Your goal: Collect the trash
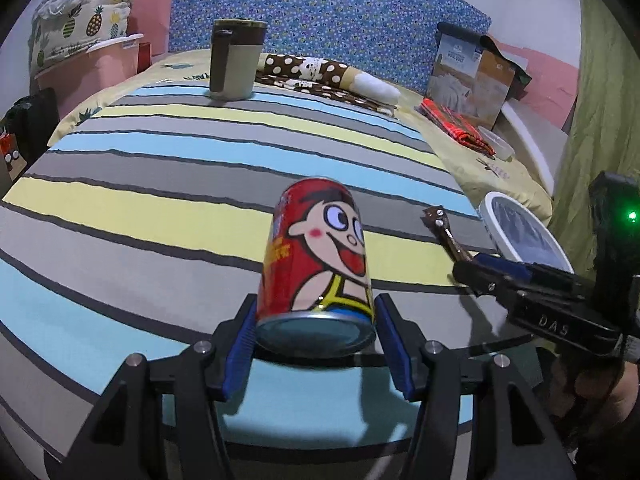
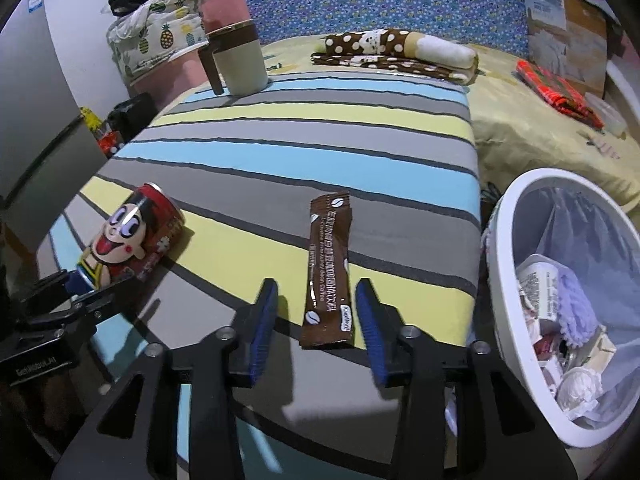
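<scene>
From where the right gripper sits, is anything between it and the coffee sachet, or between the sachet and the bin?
Nothing visible. The coffee sachet lies flat on the striped cover with its near end between the right gripper's open pads. The white trash bin stands just off the cover's right edge, nothing between.

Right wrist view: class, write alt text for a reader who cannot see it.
Open jaws straddle a brown coffee sachet lying flat on a striped surface. A white bin holding trash stands at the right; a red cartoon can lies at the left.
</scene>
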A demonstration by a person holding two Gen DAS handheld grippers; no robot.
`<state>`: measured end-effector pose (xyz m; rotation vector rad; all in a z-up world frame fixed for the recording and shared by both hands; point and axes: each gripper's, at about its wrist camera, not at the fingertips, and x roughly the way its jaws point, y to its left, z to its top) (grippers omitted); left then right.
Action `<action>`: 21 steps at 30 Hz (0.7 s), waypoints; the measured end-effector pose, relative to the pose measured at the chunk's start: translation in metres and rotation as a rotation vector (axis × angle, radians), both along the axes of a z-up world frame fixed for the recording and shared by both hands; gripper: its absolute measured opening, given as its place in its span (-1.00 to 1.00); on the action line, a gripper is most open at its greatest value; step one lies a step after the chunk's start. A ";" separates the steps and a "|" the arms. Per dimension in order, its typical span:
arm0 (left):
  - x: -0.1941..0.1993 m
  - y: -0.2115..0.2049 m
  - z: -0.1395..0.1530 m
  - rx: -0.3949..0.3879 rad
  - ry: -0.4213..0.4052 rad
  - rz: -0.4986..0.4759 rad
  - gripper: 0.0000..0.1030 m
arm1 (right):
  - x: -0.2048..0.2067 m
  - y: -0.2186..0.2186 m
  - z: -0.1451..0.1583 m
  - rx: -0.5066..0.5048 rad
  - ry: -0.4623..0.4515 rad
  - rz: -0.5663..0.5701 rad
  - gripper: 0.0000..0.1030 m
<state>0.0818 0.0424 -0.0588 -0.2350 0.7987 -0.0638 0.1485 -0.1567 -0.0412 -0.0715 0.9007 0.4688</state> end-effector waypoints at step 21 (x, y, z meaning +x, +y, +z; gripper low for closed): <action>-0.009 0.002 0.012 0.009 -0.050 0.003 0.05 | -0.009 -0.008 0.005 0.047 0.011 -0.004 -0.53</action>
